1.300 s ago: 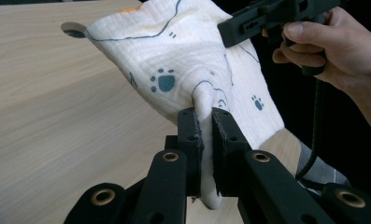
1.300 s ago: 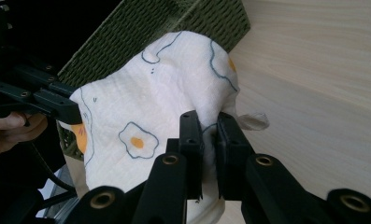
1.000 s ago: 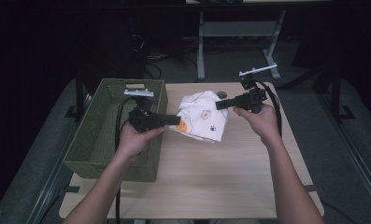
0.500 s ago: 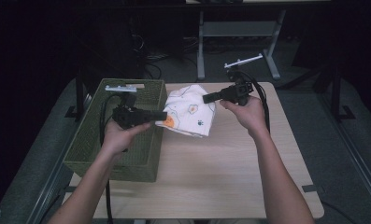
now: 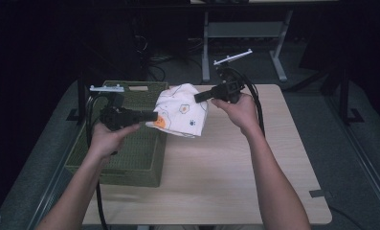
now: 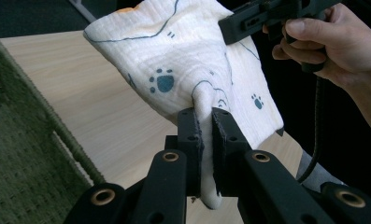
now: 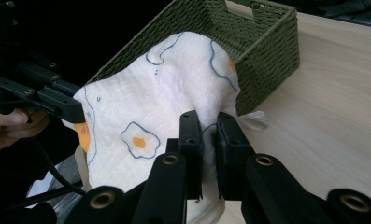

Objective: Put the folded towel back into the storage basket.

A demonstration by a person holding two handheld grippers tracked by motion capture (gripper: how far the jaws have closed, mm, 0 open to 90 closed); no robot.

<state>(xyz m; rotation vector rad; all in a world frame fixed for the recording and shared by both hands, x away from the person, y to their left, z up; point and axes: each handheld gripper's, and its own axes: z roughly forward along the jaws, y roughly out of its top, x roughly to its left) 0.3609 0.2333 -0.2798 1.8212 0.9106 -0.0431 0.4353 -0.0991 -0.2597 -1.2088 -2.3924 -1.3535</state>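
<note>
High view shows that we have carried the cloth (image 5: 180, 111) leftward since the earlier frames; it now hangs at centre frame, its left edge over the rim of the green woven basket (image 5: 130, 158), above the wooden table (image 5: 226, 167). Our left gripper (image 5: 155, 116) pinches its left side, our right gripper (image 5: 197, 98) its upper right, both pressed together on folds. White crinkled fabric, it carries fried-egg drawings, blue outlines and dark paw prints.
</note>
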